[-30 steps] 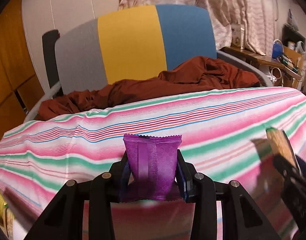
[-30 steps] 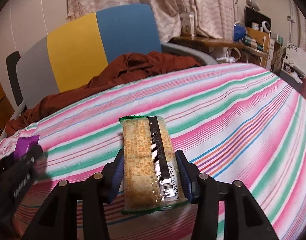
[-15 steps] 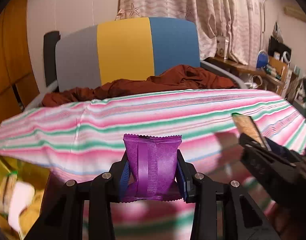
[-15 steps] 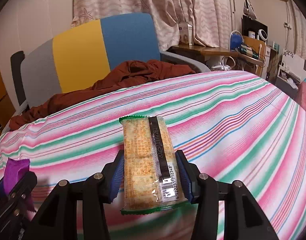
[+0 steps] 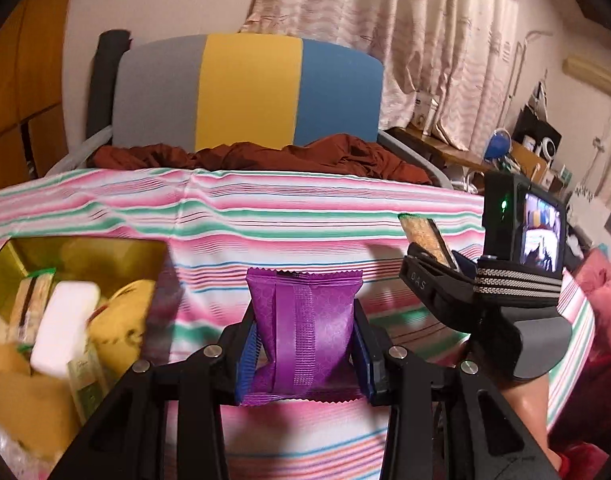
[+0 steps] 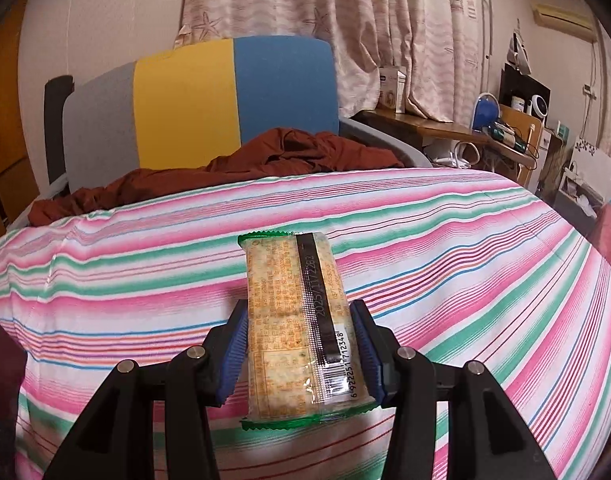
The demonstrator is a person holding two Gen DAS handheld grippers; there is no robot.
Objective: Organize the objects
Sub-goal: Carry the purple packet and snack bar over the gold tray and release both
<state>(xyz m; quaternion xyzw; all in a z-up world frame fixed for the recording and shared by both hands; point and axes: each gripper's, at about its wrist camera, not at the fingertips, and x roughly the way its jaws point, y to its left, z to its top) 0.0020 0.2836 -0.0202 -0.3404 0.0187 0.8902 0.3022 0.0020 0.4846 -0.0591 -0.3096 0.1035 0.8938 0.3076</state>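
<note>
The purple snack packet [image 5: 305,328] is sitting upright between the blue pads of the left gripper [image 5: 305,344], whose jaws are closed onto its sides firmly enough to crease the wrapper. The gripper is holding it above the striped cloth [image 5: 305,216], with the yellow box [image 5: 9,256] lying to its lower left. That box is already holding several wrapped items, including a white bar [image 5: 63,328] and a green-edged pack, so the step in hand is, by the look of it, carrying the packet over to drop it in with the rest.

The right gripper [image 6: 301,352] is gripping the cracker pack [image 6: 297,328] in the same way, jaws pressed against its long edges, the barcode end nearest the camera and the far end sticking out over the cloth. In the left wrist view it is showing just to the right of the left gripper, the two tools near one another but not touching.

To do the step well, the person is probably wanting to bring the left gripper over the open part of the box, clear of its near wall, before letting the jaws part. The purple packet is soft and light, so it may cling to a pad; opening wide and low over the pile should be helping. Sending the tools in one at a time would be keeping them from knocking together. How much room the box has left is hard to tell, as it is blurred and partly cut off.
</note>
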